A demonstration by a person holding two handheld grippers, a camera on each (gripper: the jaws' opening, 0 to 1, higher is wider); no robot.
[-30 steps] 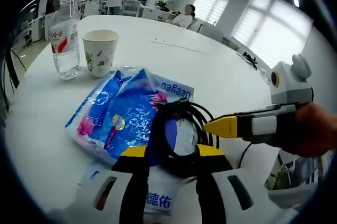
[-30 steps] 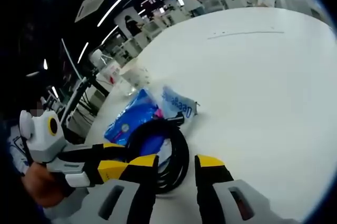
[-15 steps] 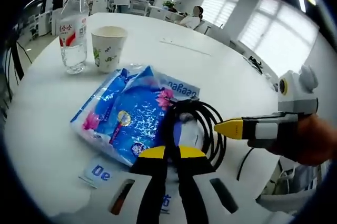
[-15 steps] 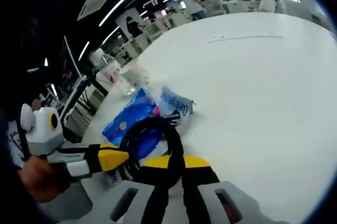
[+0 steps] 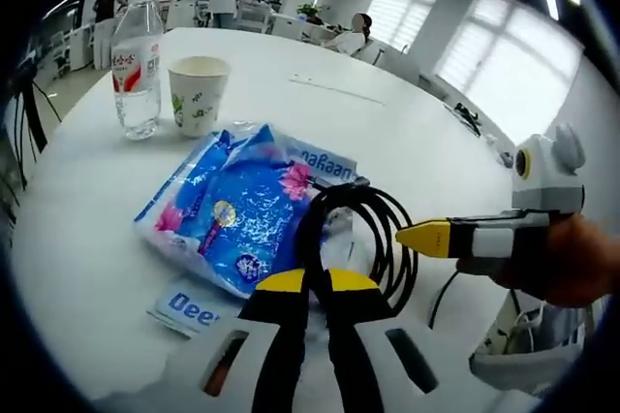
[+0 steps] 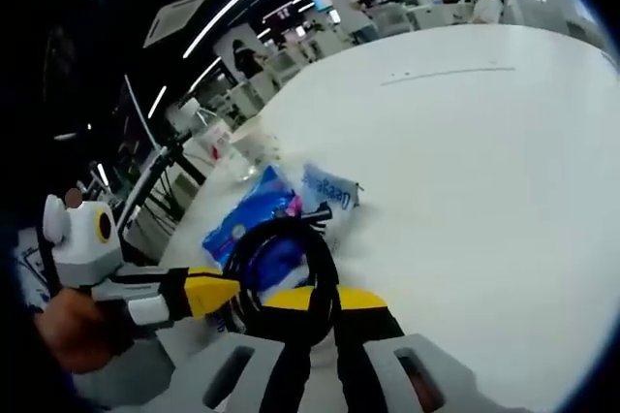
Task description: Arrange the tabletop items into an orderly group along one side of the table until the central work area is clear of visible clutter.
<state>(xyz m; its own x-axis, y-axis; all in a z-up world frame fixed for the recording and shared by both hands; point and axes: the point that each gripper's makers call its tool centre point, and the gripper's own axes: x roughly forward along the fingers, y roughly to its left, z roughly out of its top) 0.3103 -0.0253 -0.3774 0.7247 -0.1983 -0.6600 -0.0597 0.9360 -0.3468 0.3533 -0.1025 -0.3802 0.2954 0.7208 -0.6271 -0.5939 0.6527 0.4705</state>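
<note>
Between both pairs of yellow-tipped fingers, left gripper [image 5: 315,282] and right gripper [image 6: 312,299] pinch a coiled black cable [image 5: 354,229], glossy loops lying on the white surface [image 5: 87,229]; blue packets [image 5: 232,209] at ten o'clock, apparently tissues.

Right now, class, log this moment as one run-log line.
left claw: shut on coiled black cable | right claw: shut on coiled black cable | cable: over blue plastic packet | white round table
</note>
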